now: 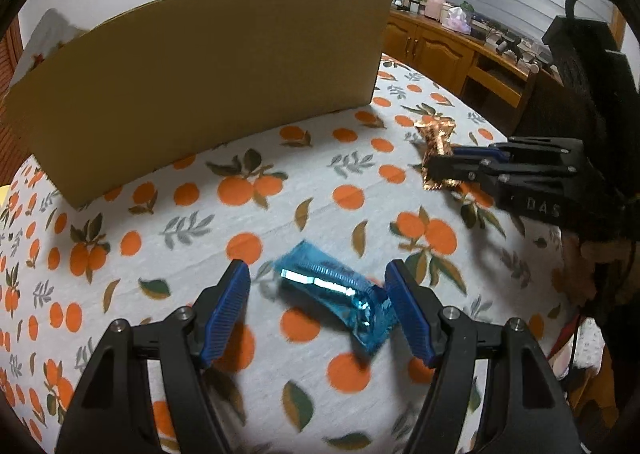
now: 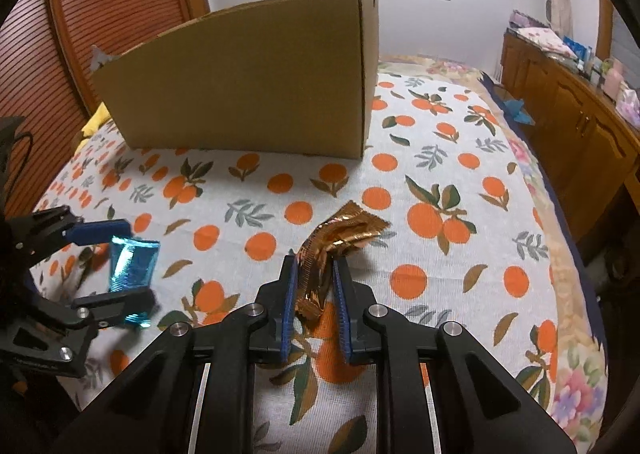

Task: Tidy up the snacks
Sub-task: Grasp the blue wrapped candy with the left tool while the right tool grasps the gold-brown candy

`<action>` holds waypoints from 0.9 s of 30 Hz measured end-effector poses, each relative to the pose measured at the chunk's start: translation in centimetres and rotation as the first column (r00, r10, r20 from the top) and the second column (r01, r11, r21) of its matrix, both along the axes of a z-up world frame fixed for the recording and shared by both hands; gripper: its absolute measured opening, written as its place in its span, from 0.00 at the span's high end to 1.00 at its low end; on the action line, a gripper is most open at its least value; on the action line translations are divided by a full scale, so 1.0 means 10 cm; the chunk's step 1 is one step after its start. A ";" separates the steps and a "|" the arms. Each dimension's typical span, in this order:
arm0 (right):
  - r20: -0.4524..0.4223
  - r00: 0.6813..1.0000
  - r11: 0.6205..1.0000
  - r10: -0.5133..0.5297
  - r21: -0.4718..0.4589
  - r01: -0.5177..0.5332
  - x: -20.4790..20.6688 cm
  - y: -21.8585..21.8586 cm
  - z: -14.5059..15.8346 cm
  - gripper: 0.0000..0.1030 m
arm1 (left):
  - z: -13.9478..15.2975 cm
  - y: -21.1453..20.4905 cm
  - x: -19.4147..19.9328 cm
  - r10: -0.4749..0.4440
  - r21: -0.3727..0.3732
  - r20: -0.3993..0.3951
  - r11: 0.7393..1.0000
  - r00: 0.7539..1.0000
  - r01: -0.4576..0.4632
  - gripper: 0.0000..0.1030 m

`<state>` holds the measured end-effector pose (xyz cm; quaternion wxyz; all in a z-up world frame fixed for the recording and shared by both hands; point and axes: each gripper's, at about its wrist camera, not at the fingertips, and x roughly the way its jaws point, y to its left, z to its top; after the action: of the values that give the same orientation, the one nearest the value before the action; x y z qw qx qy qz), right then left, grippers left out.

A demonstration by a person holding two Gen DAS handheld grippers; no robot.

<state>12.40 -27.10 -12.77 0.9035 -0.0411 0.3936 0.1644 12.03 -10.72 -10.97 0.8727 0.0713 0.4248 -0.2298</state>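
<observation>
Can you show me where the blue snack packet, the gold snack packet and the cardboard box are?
blue snack packet (image 1: 336, 290): left wrist view, middle of wrapper.
gold snack packet (image 2: 344, 236): right wrist view, crinkled upper half.
cardboard box (image 2: 248, 82): right wrist view, front wall.

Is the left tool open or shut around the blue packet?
Open: left tool straddles the blue packet, with gaps beside both pads.

Your left gripper stands spread around the blue packet; the cardboard box sits beyond its tips.
</observation>
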 end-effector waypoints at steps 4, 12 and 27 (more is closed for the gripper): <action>-0.002 1.000 1.000 -0.001 0.020 0.001 0.00 -0.04 -0.01 0.85 | 0.00 0.12 -0.02 0.013 0.004 -0.003 1.000 1.000 -0.013 0.31; 0.031 1.000 1.000 -0.003 -0.030 0.004 -0.03 0.02 -0.02 0.84 | 0.00 0.17 -0.02 0.015 -0.012 0.016 1.000 1.000 -0.014 0.37; 0.031 1.000 1.000 -0.004 -0.027 0.005 -0.03 0.02 -0.03 0.84 | 0.01 0.27 -0.04 0.028 -0.025 0.049 0.999 0.998 -0.027 0.75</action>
<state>12.06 -26.91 -13.04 0.9093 -0.0549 0.3818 0.1563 11.58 -8.02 -10.87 0.8868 0.0606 0.4013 -0.2209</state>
